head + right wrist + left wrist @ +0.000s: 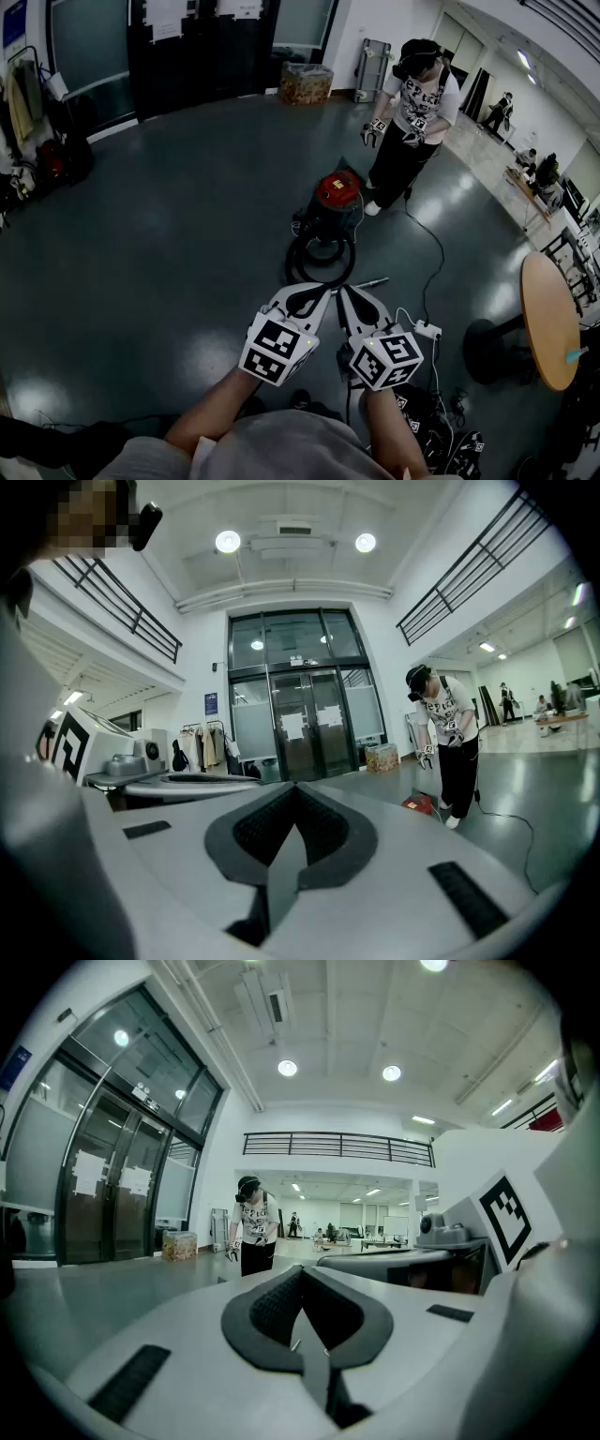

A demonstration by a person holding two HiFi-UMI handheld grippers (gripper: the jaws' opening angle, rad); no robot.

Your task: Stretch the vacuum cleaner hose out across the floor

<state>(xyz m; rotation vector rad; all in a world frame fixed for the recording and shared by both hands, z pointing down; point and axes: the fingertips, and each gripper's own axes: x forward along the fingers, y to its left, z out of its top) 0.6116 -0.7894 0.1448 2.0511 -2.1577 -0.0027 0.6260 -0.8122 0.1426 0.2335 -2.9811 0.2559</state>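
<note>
Right in front of me, at six o'clock in the head view, I had both tongs clenched on nothing: the left gripper [305, 300] and the right gripper [352, 305] sat side by side, tips close together and aimed toward twelve o'clock. Each gripper's own view showed its pads pressed together with only air ahead. Just beyond the tips at twelve o'clock, the black hose [319, 279] lay coiled in a ring on the dark floor [169, 234], against the base of the red-topped vacuum cleaner [336, 192], with a thin metal tube [364, 281] lying beside the coil. Off at three o'clock stood a round wooden table [548, 323]. Farther out at one o'clock, a person [412, 122] stood next to the vacuum, a cable [433, 246] trailing across the floor.
</note>
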